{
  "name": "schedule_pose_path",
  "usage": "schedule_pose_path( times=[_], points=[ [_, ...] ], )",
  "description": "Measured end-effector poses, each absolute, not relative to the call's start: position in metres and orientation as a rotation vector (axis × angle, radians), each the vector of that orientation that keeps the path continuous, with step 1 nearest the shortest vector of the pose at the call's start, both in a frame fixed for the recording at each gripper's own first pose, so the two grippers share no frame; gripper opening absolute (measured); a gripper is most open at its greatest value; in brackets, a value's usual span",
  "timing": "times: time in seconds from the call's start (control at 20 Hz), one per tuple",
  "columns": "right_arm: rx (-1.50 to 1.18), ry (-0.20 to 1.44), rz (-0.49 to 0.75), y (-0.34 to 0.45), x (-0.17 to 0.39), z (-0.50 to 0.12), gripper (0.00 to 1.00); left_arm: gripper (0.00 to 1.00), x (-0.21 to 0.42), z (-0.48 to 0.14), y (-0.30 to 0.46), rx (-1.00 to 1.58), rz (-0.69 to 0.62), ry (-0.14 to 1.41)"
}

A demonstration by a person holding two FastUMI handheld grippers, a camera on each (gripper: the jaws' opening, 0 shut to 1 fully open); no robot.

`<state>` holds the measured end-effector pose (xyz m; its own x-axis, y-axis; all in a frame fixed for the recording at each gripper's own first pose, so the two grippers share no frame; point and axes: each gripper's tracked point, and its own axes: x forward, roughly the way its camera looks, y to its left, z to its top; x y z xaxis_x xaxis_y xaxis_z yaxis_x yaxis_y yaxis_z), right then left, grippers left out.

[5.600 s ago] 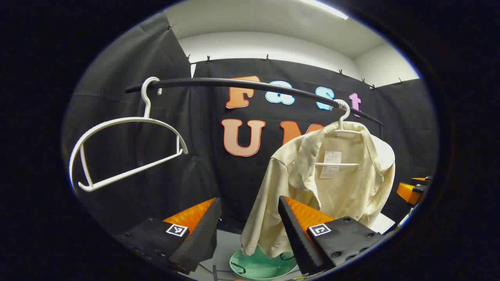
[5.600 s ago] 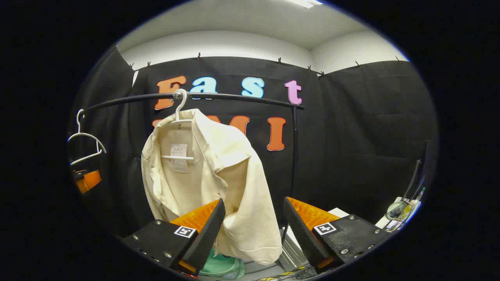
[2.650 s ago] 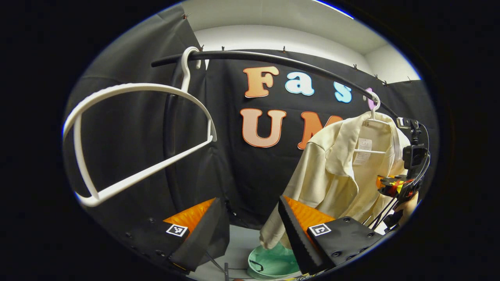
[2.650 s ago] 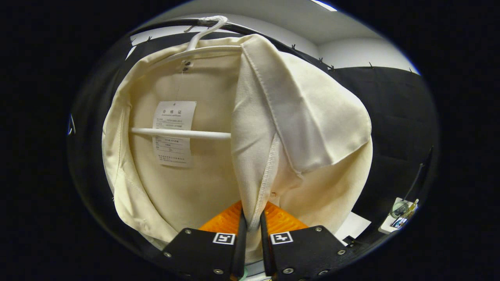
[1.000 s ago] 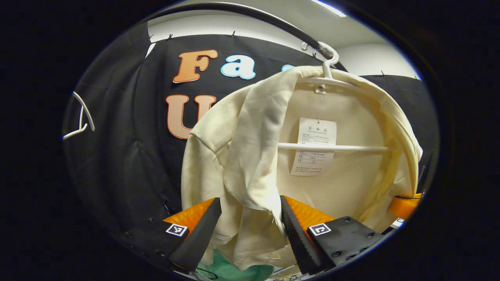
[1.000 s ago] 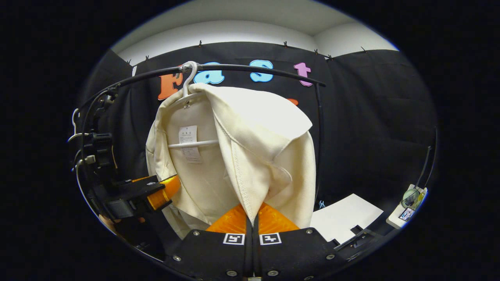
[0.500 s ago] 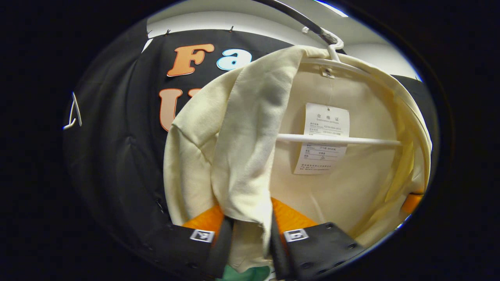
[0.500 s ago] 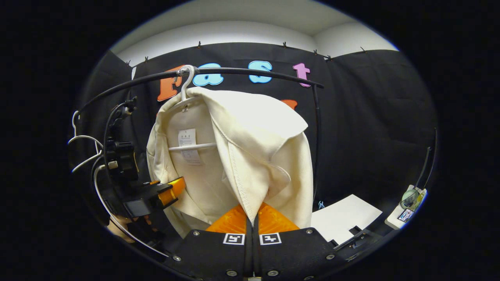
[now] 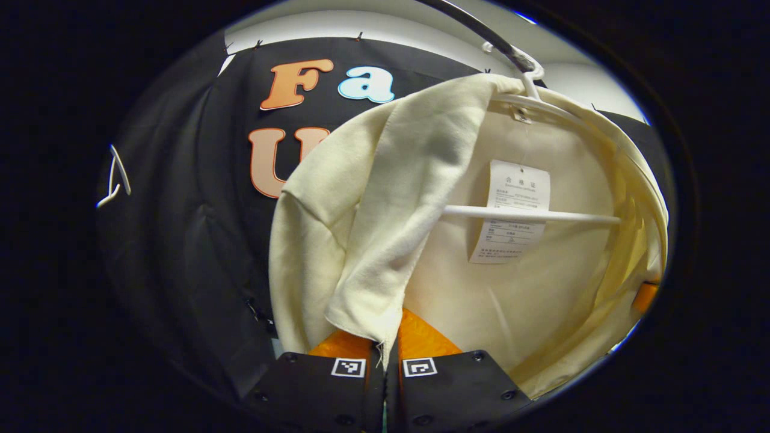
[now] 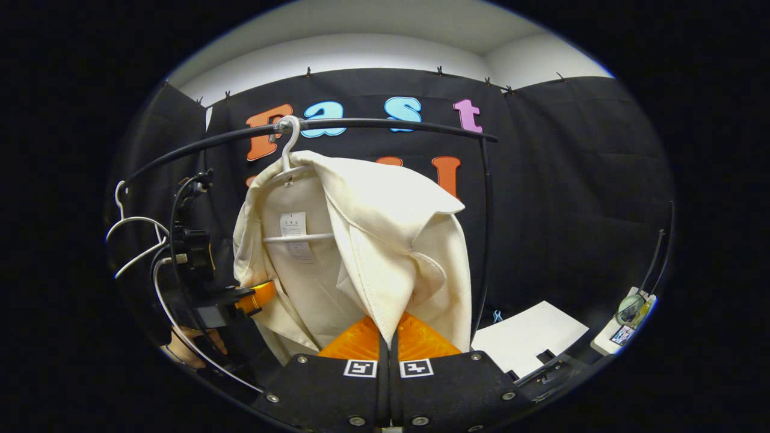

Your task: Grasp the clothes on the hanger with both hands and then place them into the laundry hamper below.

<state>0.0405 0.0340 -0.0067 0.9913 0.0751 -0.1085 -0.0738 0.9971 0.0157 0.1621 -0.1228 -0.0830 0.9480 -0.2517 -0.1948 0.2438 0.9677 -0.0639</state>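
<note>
A cream shirt (image 9: 421, 180) (image 10: 385, 222) hangs on a white hanger (image 9: 529, 213) (image 10: 287, 147) from a black rail (image 10: 373, 123). In the left gripper view, my left gripper (image 9: 383, 352) is shut on the lower edge of the shirt's left front panel. Seen from the right gripper view, my right gripper (image 10: 388, 343) is shut on the edge of the shirt's right front panel. The left gripper (image 10: 255, 297) also appears at the shirt's far side there, with a hand beneath it. A paper tag (image 9: 511, 210) hangs inside the collar.
An empty white hanger (image 10: 135, 237) hangs at the rail's left end. A vertical black rack post (image 10: 484, 234) stands right of the shirt. A white sheet (image 10: 529, 334) lies low on the right, with small objects (image 10: 628, 319) at the far right edge.
My left gripper closed fully on the shirt's left panel edge after moving in. The right gripper kept its hold and the shirt shifted slightly lower in its view.
</note>
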Motion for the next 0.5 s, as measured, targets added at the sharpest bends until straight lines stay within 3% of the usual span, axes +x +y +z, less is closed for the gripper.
schedule_pose_path(
  times=[0.5],
  points=[
    [0.033,0.004,0.009,-0.007,0.032,0.059,0.0,0.08,0.141,0.018,-0.023,0.062,-0.041,-0.01]
  ],
)
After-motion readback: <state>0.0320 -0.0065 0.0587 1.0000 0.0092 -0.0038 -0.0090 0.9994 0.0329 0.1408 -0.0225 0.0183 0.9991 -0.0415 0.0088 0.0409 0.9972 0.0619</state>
